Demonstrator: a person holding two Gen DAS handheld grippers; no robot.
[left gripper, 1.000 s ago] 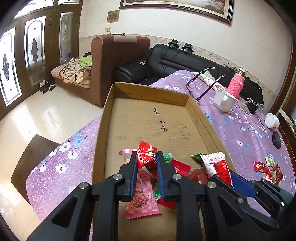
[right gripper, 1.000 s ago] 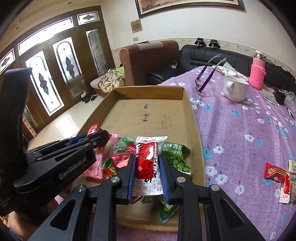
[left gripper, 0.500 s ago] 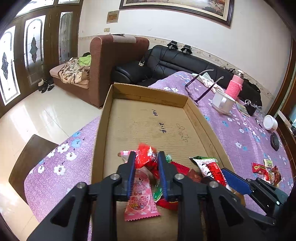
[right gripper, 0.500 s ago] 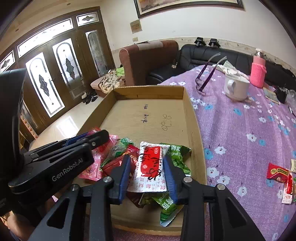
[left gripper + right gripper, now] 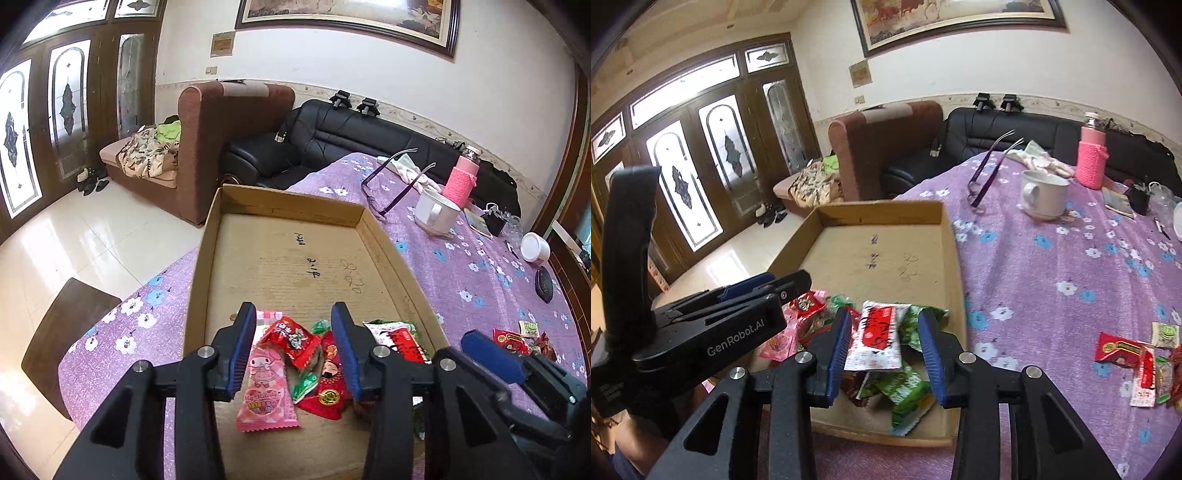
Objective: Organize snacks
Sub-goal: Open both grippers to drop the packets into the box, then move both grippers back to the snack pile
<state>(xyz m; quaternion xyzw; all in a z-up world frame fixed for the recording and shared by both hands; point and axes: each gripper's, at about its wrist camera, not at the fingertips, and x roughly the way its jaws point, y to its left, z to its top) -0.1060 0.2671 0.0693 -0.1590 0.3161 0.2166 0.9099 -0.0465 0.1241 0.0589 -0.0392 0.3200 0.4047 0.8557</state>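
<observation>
Left tongs point(image 5: 293, 314): we see them spread wide above the near end of the box, nothing between the two blue pads.
Right tongs point(image 5: 882, 325): spread wide too, gripping nothing; the white-and-red packet point(image 5: 877, 338) lies loose between the pads on top of the pile.
Cardboard box point(image 5: 207, 258): one, shallow and open, on the tabletop point(image 5: 480, 266); its far two-thirds shows bare cardboard with pen marks.
Snacks in the box: we count one pink packet point(image 5: 264, 391), one red packet with a face point(image 5: 291, 341), one red packet with a cartoon figure point(image 5: 330, 384), the white-and-red one, plus several green packets point(image 5: 905, 387); they overlap, so we cannot give an exact total.
Snacks outside the box: a small cluster point(image 5: 1137, 358) on the purple cloth to the right, well apart from the box; at least four, exact number unclear.
Other things on the tabletop: one white mug point(image 5: 1041, 194), one pink bottle point(image 5: 1091, 157), one pair of glasses point(image 5: 986, 173).
</observation>
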